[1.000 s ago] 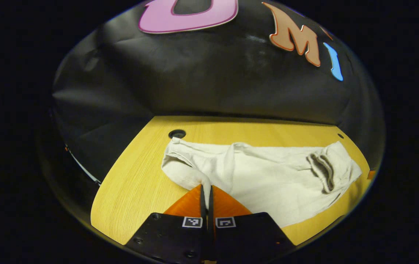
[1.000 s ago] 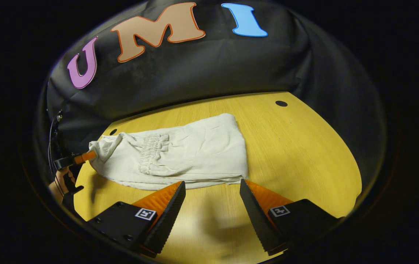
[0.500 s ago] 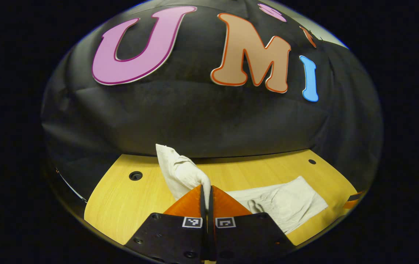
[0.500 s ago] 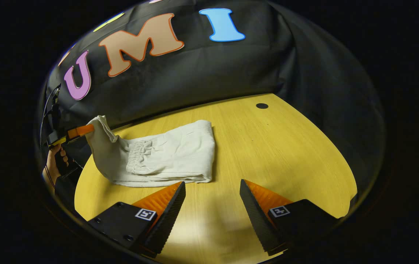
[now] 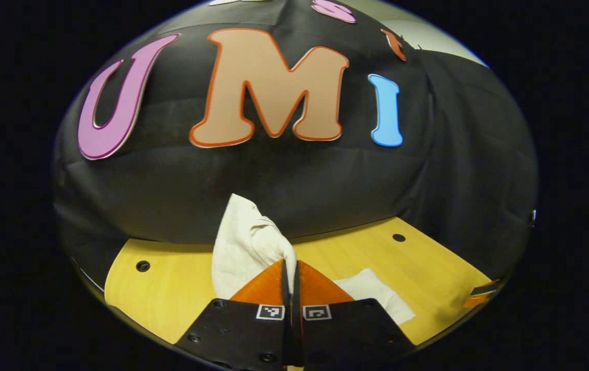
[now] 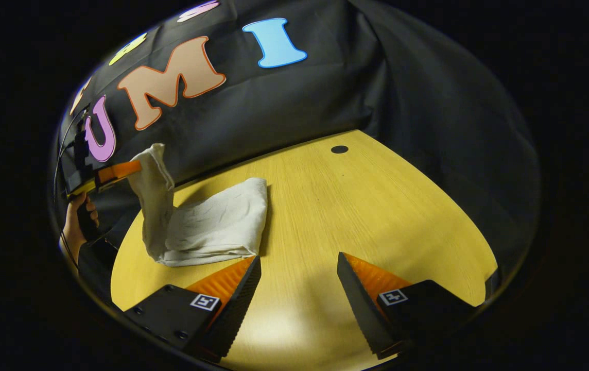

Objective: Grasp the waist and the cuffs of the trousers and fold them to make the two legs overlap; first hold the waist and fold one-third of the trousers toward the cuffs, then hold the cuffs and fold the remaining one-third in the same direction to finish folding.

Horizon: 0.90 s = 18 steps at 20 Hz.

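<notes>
Off-white trousers (image 6: pixel 207 226) lie partly folded on the yellow wooden table (image 6: pixel 356 206). My left gripper (image 5: pixel 290 268) is shut on one end of the trousers (image 5: pixel 245 242), which bunches up above its fingers. In the right gripper view, that left gripper (image 6: pixel 135 167) holds the cloth end lifted well above the table, so a flap hangs down to the folded stack. My right gripper (image 6: pixel 297 263) stands open just above the table, to the right of the stack, with nothing between its fingers.
A person's hand (image 6: pixel 75 226) holds the left gripper at the table's left edge. Small round holes (image 6: pixel 339 149) (image 5: pixel 142 266) are set into the tabletop. Black cloth walls close in behind the table.
My left gripper has lifted the trouser end off the table and carried it over the folded part. The right gripper has stayed open and drifted away to the right.
</notes>
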Available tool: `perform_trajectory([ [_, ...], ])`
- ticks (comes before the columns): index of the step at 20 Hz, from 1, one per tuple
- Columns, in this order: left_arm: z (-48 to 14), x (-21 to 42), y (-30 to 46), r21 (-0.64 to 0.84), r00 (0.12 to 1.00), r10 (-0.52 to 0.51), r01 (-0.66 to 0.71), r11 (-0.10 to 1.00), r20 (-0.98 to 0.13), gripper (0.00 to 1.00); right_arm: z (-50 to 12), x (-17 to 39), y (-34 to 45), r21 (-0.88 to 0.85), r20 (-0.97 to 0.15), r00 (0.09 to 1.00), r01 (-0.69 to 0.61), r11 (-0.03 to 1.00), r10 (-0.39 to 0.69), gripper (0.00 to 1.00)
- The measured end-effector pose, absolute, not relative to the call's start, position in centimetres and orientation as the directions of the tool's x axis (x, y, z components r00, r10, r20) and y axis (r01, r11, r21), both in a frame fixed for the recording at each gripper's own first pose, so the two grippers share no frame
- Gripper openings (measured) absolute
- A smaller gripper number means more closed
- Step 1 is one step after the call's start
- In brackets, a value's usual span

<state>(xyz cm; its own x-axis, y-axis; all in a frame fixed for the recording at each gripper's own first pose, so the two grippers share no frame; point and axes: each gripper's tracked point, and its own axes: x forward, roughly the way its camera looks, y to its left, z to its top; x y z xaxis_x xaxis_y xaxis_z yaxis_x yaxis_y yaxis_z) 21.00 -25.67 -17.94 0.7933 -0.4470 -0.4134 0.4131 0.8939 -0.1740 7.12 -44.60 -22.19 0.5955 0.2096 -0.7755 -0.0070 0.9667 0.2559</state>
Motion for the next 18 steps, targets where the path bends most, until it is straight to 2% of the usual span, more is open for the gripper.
perform_trajectory([
  [6,-18.4,19.4,-35.3,-0.196,0.729,-0.550,0.518,0.833,-0.409,0.00,-21.5,7.1,-48.8,0.254,-0.766,0.616,0.028,0.967,0.183,0.96],
  [11,-23.8,15.3,-41.1,-0.210,0.630,-0.610,0.593,0.777,-0.481,0.00,-21.3,6.5,-51.7,0.251,-0.769,0.617,0.048,0.967,0.169,0.96],
  [14,-27.6,12.9,-42.0,-0.204,0.582,-0.603,0.606,0.769,-0.545,0.01,-21.5,6.6,-52.0,0.266,-0.766,0.617,0.045,0.963,0.183,0.96],
  [18,-29.5,10.7,-42.4,-0.185,0.580,-0.587,0.604,0.775,-0.565,0.06,-21.1,7.2,-51.8,0.275,-0.753,0.624,0.015,0.961,0.206,0.96],
])
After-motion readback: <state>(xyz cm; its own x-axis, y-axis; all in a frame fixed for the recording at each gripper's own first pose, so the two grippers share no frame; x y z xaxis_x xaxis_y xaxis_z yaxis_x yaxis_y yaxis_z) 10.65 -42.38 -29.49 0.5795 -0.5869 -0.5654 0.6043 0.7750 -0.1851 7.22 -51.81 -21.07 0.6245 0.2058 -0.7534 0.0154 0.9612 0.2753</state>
